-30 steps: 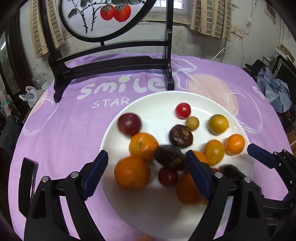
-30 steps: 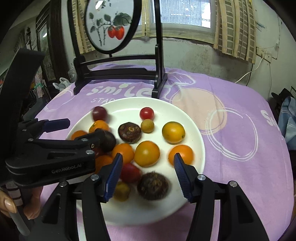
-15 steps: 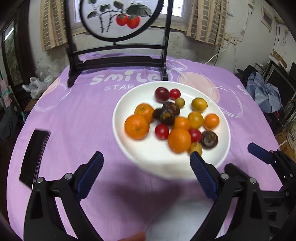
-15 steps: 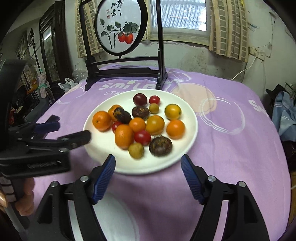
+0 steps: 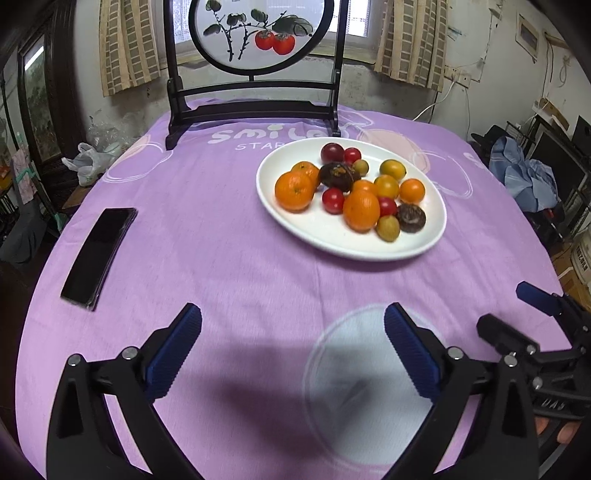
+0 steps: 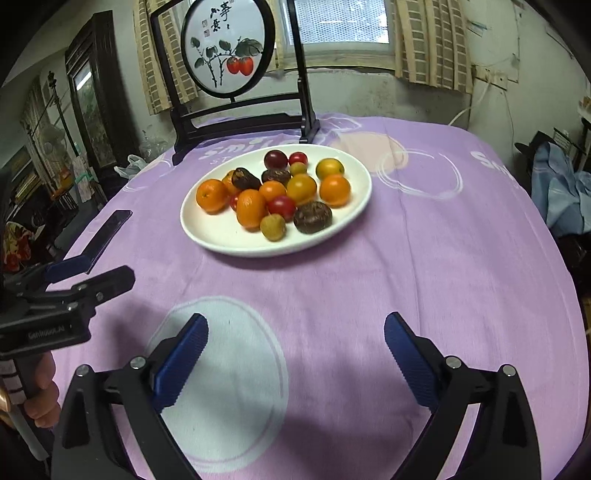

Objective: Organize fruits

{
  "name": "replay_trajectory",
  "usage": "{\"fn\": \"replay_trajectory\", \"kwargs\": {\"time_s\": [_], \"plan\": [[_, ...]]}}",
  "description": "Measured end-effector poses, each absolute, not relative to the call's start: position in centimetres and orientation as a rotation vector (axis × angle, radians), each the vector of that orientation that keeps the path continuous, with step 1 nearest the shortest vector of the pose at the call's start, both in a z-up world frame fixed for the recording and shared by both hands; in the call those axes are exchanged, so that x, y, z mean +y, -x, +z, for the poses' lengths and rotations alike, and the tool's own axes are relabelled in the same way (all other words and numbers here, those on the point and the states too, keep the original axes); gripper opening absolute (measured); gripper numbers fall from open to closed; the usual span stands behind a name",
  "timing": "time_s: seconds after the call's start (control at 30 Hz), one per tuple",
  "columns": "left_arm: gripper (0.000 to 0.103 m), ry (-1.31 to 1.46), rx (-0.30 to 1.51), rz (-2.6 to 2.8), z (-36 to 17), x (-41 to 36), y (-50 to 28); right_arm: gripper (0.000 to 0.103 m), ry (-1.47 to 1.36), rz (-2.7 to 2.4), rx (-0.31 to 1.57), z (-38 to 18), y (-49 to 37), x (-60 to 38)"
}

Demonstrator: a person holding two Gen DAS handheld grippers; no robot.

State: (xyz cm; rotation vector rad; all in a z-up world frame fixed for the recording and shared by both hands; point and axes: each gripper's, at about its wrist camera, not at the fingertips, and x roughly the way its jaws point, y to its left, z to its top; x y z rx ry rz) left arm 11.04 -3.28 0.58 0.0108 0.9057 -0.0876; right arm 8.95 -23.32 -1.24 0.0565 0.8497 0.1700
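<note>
A white plate sits on the purple tablecloth and holds several fruits: oranges, red cherry tomatoes, dark passion fruits and small yellow fruits. The plate also shows in the right wrist view. My left gripper is open and empty, well short of the plate, above the cloth. My right gripper is open and empty, also near the table's front. The left gripper shows in the right wrist view at the left.
A black phone lies on the cloth at the left. A black wooden stand with a round persimmon painting stands behind the plate. The purple tablecloth has a pale circle print below my grippers. Clutter surrounds the table.
Both grippers have pulled back and up from the plate toward the table's front edge. The fruits stay on the plate. Both jaws stay open.
</note>
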Motion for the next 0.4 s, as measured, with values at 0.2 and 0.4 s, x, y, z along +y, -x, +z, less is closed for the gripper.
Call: {"fn": "replay_trajectory", "kwargs": {"time_s": [0.2, 0.4], "plan": [[0.099, -0.048, 0.915, -0.102, -0.4, -3.7, -9.5, 0.097, -0.053, 0.154, 0.86, -1.8, -7.7, -23.3], [0.099, -0.059, 0.933, -0.091, -1.8, -4.0, -8.7, 0.097, -0.08, 0.14, 0.908, -3.5, -7.1, -22.9]]}}
